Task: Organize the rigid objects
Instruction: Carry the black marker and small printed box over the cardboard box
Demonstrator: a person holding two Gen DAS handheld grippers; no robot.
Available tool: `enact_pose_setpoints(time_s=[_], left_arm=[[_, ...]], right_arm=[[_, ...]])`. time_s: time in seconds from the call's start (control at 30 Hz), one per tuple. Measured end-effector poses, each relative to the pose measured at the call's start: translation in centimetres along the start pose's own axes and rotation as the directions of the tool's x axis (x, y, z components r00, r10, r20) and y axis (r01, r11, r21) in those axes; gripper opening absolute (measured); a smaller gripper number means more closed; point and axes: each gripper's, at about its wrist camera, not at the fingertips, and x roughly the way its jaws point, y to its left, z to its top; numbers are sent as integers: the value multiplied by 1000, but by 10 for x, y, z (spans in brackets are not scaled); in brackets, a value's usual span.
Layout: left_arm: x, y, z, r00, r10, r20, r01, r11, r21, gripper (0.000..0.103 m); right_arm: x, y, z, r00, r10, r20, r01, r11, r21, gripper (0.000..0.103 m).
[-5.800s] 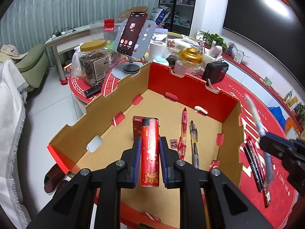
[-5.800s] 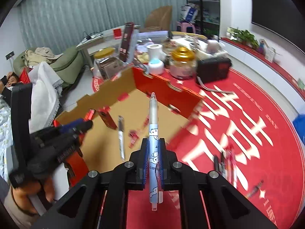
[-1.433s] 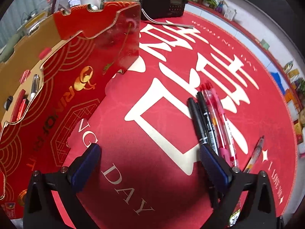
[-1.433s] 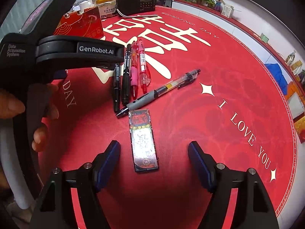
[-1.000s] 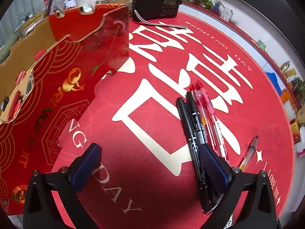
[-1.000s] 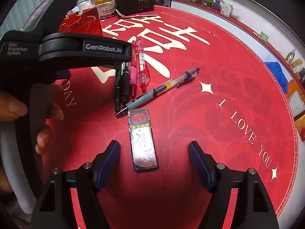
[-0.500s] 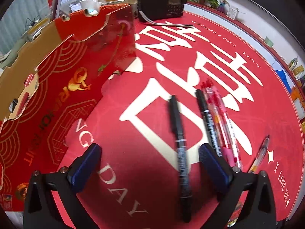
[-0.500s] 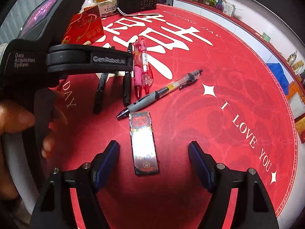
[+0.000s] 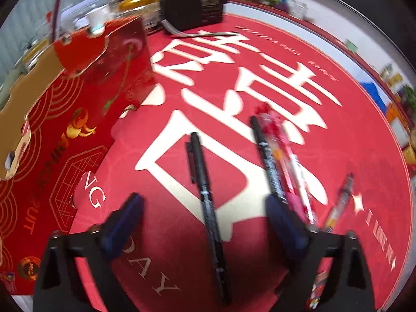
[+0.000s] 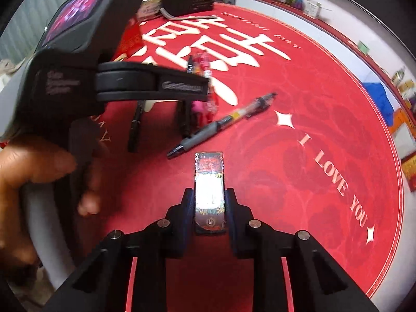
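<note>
My left gripper point(image 9: 205, 213) is open, its jaws either side of a black marker point(image 9: 205, 195) lying on the red table mat. A second black marker point(image 9: 267, 158) and red pens point(image 9: 288, 161) lie just right of it. My right gripper point(image 10: 209, 202) is shut on a flat red lighter point(image 10: 209, 182) resting on the mat. A grey-grip pen point(image 10: 221, 124) lies just beyond the lighter. The red cardboard box point(image 9: 65, 109) stands at the left in the left wrist view.
A black radio point(image 9: 192, 10) and jars stand at the far end of the table. The left hand and its gripper body point(image 10: 78, 78) fill the left of the right wrist view. The table edge point(image 10: 384, 260) curves along the right.
My right gripper has closed on the lighter. My left gripper has shifted so that the separated black marker now lies between its open jaws.
</note>
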Motion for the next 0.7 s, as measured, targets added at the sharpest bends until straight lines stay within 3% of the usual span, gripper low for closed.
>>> enact_pose_setpoints(time_s=[0.07,0.1,0.13,0.27,0.43,0.7], left_arm=[[-7,-7,-2,1000,-29,4,29,998,56,54],[-10,-10,-4,999,-39,2,39,996,77,28],[-12,-11,-6,998,-62,-11,63,993,99,10],[-24,-4,-21,990,-134,-33,137,986,94,9],[-57,2,-44,987,-154,37,148,980,133,9],[-86,5,-63,982,-179,63,167,972,163,9]], right_arm=[[-12,-6,-4,1000,4,27,-5,1000,25,25],[-16,-8,-4,999,5,37,-6,999,34,25],[-23,-10,-6,999,4,53,-7,999,45,25],[-39,-18,-11,995,4,95,-12,996,84,25],[-48,-27,-17,994,19,105,-34,988,148,25],[-51,-26,-21,995,20,99,-36,987,157,25]])
